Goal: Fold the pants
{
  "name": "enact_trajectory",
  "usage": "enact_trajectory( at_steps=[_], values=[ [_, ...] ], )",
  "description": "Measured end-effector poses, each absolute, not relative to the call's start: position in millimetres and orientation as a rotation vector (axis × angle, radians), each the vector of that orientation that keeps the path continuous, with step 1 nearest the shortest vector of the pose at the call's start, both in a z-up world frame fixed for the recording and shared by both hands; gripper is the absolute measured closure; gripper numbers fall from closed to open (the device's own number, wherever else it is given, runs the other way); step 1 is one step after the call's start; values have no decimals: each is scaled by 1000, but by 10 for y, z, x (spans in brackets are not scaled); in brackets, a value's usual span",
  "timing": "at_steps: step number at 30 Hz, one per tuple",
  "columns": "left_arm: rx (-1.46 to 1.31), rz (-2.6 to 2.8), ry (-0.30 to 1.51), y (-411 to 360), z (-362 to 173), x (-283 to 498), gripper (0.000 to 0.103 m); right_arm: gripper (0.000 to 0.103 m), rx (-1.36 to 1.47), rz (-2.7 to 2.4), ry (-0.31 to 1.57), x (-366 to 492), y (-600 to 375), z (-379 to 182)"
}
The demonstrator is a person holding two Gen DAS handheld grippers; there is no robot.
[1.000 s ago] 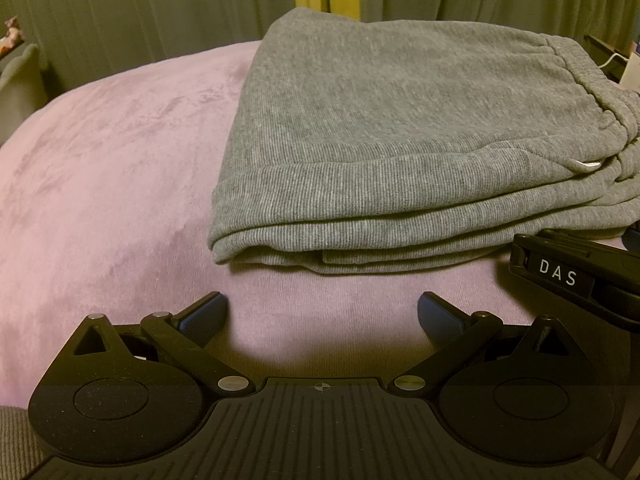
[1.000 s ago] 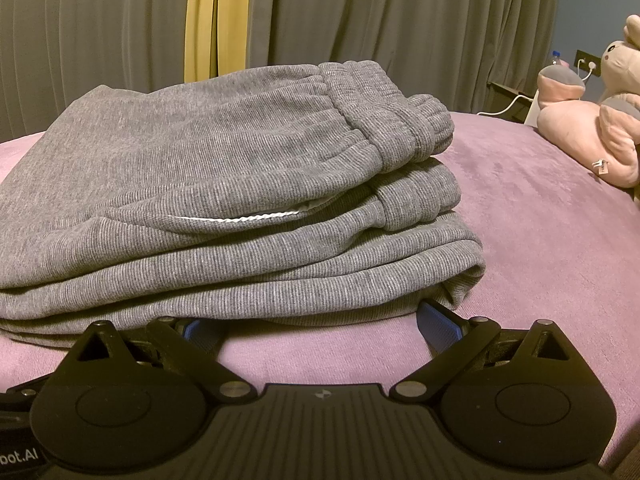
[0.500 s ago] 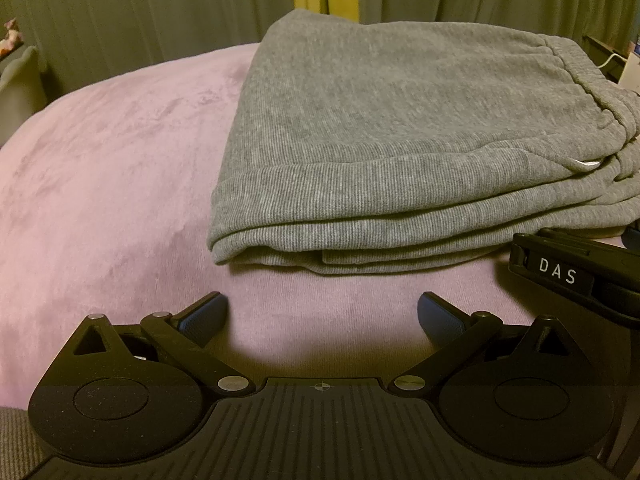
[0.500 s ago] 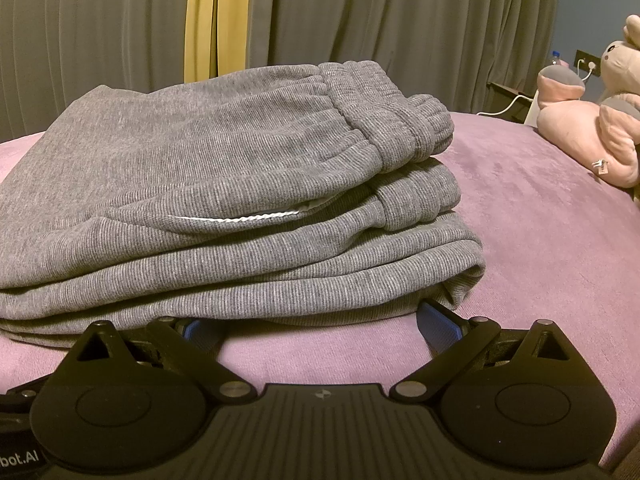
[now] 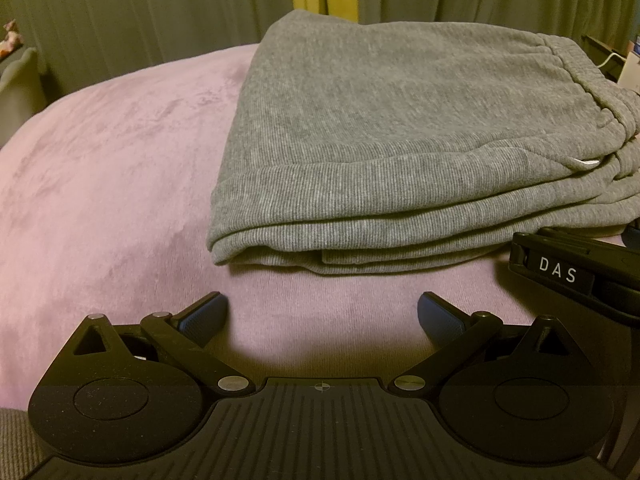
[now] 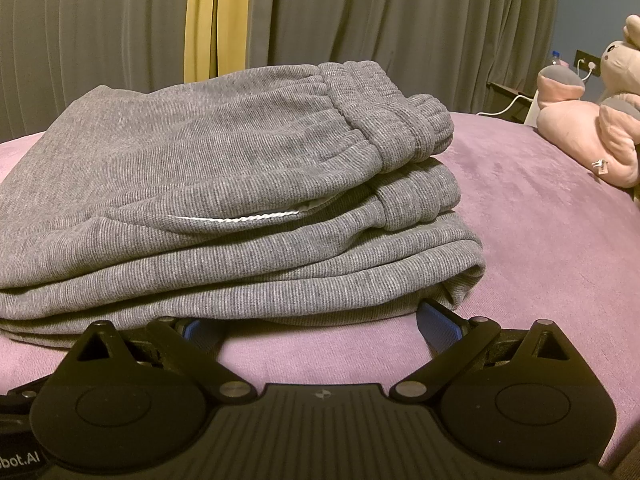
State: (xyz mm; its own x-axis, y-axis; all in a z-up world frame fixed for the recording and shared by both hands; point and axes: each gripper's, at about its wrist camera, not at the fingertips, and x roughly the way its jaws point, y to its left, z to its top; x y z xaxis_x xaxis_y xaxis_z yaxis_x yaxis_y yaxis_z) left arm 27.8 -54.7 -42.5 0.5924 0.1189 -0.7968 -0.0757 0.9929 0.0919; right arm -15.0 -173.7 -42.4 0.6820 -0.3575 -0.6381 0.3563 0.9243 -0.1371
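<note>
Since the pants (image 6: 224, 200) lie stacked mid-frame on the bed (image 6: 552, 248), folding looks finished. Both tongs, left (image 5: 322, 312) and right (image 6: 308, 322), are spread, pinching nothing.

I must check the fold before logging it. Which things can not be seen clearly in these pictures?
- Underside of the grey pants: hidden by their own layers, both views.
- Left finger of the right gripper: its tip is under the pants' edge, right wrist view.
- Plush toy: cut off by the right edge.
- Small bottle: too small to read.
</note>
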Motion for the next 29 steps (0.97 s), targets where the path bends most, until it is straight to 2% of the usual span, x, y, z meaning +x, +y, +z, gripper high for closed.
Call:
enact_trajectory(
  at_steps=[29],
  values=[
    [54,114,925,-571,-433,285,0,3,-2,-401,716,-150,-1737,-422]
  ],
)
